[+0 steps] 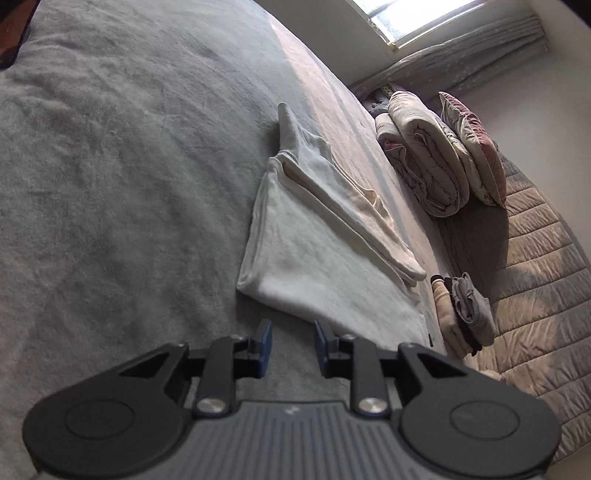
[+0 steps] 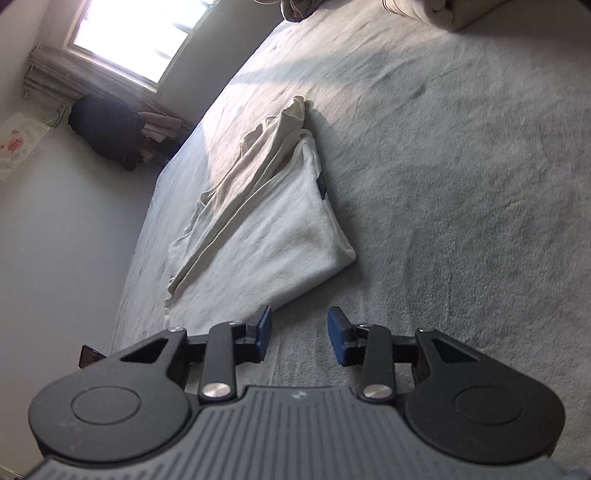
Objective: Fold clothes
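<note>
Left wrist view first: we are over a wide bed with a grey blanket (image 1: pixel 110 166), and on it lies the cream garment (image 1: pixel 314 266), partly folded, its sleeves gathered into a strip along one side. It stretches away from us, long axis running from the near hem towards the narrow far tip by the window (image 1: pixel 413 14). The near corner of the hem sits just ahead of the left gripper (image 1: pixel 292 341), slightly to the right of its fingertips, near but not touching as far as we can see. Its jaws stand part-way apart with nothing between the blue pads.

From the right wrist view the same garment (image 2: pixel 266 236) lies ahead and to the left of the right gripper (image 2: pixel 300 332), whose jaws are likewise spread and empty above the blanket (image 2: pixel 461 184). Its left pad looks just beside the near hem; we cannot tell if it touches.

We judge both hands about equally near, one at each end of the hem, so the next fold would likely carry that edge up along the long axis.

No containers here. A small stack of folded clothes (image 1: pixel 463 314) rests well off to the side, beyond it rolled bedding (image 1: pixel 424 158) and a cushion (image 1: pixel 476 147).
</note>
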Demonstrator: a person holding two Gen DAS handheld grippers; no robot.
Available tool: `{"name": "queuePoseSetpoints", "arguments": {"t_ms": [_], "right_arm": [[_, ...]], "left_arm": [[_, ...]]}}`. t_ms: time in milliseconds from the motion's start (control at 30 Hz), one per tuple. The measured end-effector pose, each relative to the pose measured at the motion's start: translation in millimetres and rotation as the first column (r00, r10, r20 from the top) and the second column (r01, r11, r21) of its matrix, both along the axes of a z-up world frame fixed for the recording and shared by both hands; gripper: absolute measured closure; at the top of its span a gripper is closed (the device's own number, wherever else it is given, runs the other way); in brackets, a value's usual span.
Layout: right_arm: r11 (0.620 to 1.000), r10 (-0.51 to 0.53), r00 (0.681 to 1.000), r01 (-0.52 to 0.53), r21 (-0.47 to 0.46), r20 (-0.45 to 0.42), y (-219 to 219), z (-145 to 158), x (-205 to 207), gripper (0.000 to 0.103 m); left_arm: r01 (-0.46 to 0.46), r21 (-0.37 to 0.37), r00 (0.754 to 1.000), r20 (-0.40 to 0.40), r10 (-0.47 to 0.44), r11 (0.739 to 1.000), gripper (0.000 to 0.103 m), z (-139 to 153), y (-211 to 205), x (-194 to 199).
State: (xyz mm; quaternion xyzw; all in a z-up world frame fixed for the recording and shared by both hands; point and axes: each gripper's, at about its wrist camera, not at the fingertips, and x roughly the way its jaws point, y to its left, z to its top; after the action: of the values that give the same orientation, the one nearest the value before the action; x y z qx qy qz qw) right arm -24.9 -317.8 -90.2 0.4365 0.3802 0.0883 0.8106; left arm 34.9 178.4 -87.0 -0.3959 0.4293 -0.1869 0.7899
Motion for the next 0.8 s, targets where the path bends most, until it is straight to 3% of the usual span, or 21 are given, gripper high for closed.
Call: {"name": "queuePoseSetpoints", "arguments": {"t_ms": [133,200,467,567,633,800], "right_arm": [[0.996,-0.072,0.997,0.072,0.054,0.001,11,-10,6,0.064],[0.991,-0.118,0.993,0.117,0.068,0.003,16,-11,8,0.065],[0.948,-0.303,0.953,0.299,0.108,0.018,11,-15,15,0.068],[0.931,-0.358,0.933,0.354,0.092,0.034,11,-17,18,0.076],[0.913,-0.396,0.918,0.390,0.118,0.025,9,-22,17,0.087],[0.878,-0.459,0.889,0.453,0.157,0.002,7,-26,12,0.092]], "left_arm": [[-0.106,-0.108,0.991,-0.094,0.096,0.988,0.072,-25,-9,2],[-0.150,-0.126,0.986,-0.093,0.139,0.981,0.073,-29,-15,3],[-0.320,-0.201,0.945,-0.136,0.297,0.926,0.089,-43,-25,10],[-0.357,-0.211,0.932,-0.148,0.331,0.910,0.089,-42,-28,13],[-0.391,-0.229,0.918,-0.164,0.361,0.891,0.090,-43,-27,15],[-0.469,-0.234,0.881,-0.189,0.433,0.852,0.095,-39,-33,13]]}}
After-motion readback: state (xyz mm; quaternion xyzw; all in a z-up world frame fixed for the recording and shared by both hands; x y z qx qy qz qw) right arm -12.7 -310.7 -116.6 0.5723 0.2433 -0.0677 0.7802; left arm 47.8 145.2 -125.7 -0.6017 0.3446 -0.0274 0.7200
